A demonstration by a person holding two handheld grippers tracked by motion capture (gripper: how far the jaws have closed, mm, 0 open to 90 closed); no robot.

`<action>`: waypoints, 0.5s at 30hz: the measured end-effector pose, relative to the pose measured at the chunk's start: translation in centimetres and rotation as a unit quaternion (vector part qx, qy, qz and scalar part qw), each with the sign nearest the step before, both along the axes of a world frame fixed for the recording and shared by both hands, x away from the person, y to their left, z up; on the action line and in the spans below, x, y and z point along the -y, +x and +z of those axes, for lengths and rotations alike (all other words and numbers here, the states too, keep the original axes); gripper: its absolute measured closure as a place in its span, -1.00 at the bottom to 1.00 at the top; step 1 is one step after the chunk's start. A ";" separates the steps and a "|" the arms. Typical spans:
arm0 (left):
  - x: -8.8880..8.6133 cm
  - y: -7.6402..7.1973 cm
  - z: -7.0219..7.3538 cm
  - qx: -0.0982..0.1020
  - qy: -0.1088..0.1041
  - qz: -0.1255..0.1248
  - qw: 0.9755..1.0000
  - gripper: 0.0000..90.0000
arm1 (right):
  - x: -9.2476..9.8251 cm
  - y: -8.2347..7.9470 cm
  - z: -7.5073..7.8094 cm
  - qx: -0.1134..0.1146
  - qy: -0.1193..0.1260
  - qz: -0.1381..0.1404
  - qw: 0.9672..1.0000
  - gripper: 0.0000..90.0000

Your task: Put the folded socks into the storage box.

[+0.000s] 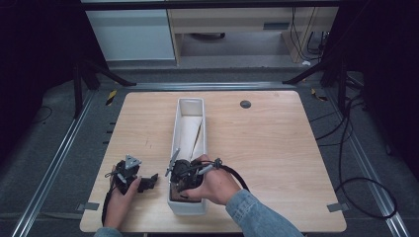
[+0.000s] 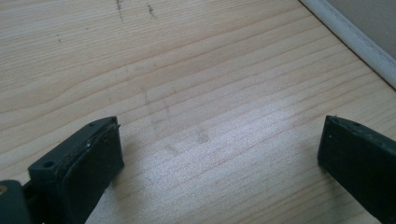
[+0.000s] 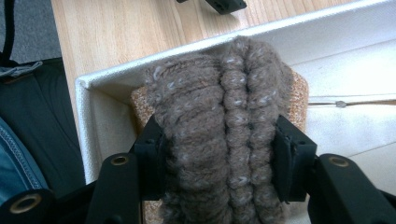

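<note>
Right tongs [image 3: 219, 158] squeeze the brown woolly bundle [image 3: 219, 121]; lower it gently into the white box [image 3: 88, 102], lower left. Left tongs [image 2: 219, 154] gape, holding nothing.

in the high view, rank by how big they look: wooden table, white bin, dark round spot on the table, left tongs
1. wooden table, by far the largest.
2. white bin, long and narrow.
3. left tongs, a small dark cluster beside the bin.
4. dark round spot, smallest; it lies farther from the camera, but the gap looks clear.
</note>
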State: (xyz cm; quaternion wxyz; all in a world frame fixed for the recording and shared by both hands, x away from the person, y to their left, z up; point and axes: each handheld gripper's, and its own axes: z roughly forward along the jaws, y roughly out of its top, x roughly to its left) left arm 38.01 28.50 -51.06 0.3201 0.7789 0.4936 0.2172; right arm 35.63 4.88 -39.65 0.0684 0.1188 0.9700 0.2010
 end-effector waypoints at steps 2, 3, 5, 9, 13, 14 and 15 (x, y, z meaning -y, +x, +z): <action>0.0 0.0 0.0 0.000 0.000 0.000 1.000 -1.00 | 0.0 0.0 0.0 -0.002 0.001 0.000 1.000 0.03; 0.0 0.0 0.0 0.000 0.000 0.000 1.000 -1.00 | 0.0 0.1 0.0 -0.002 0.002 0.000 1.000 0.03; 0.0 0.0 0.0 0.000 0.000 0.000 1.000 -1.00 | 0.0 0.1 0.0 -0.002 0.003 0.000 1.000 0.02; 0.0 0.0 0.0 0.000 0.000 0.000 1.000 -1.00 | 0.0 0.1 0.0 -0.003 0.004 0.000 1.000 0.01; 0.0 0.0 0.0 0.000 0.000 0.000 1.000 -1.00 | 0.0 0.0 -0.1 -0.005 0.005 -0.004 1.000 0.00; 0.0 0.0 0.0 0.000 0.000 0.000 1.000 -1.00 | 0.0 0.0 -0.1 -0.004 0.005 -0.004 1.000 0.00; 0.0 0.0 0.0 0.000 0.000 0.000 1.000 -1.00 | 0.0 0.0 -0.2 -0.005 0.005 -0.004 1.000 0.00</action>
